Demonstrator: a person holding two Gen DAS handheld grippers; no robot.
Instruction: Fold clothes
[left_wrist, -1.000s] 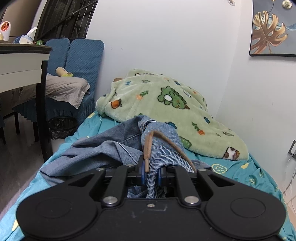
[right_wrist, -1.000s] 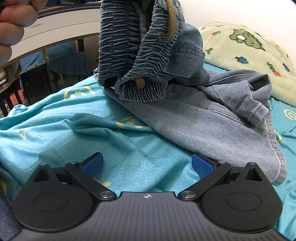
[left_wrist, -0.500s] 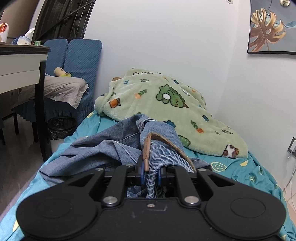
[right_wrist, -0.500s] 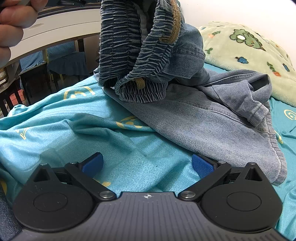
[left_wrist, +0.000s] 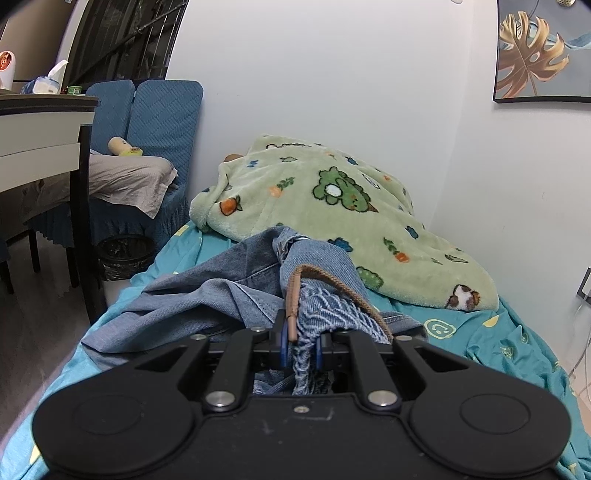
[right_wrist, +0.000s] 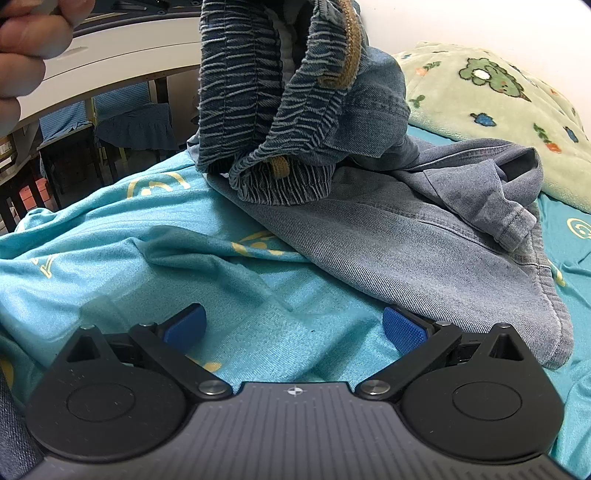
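**Left hand-held gripper pinches denim waistband above the bed**

Hand-held gripper on the left (left_wrist: 300, 349) is clamped on the gathered elastic waistband (left_wrist: 325, 314) of a pair of denim trousers (right_wrist: 406, 236), its blue pads pressed tight against the ruched fabric and a tan drawstring (left_wrist: 293, 299). From the right wrist view, that waistband hangs lifted in the upper middle, while the rest of the trousers lies crumpled across a turquoise bedsheet (right_wrist: 147, 258), one leg bunched over itself towards the right. The right hand-held gripper (right_wrist: 293, 326) hovers low over bare sheet just in front of the denim, jaws spread wide with nothing between them. Part of a person's hand (right_wrist: 29, 48) shows at the upper left corner.

To do this step well, I judge the free gripper should take the waistband at its far side, so the garment can be raised by two points and shaken flat before any fold. Gripping fabric only, not the drawstring, would likely hold better. The bunched leg probably needs straightening first.

Beyond the trousers, a pale green fleece blanket (left_wrist: 332, 206) printed with cartoon animals and carrots is heaped against the wall, well apart from the grippers. The sheet carries yellow smiley-face motifs (left_wrist: 439, 328). No brand name, label or legible writing shows anywhere.
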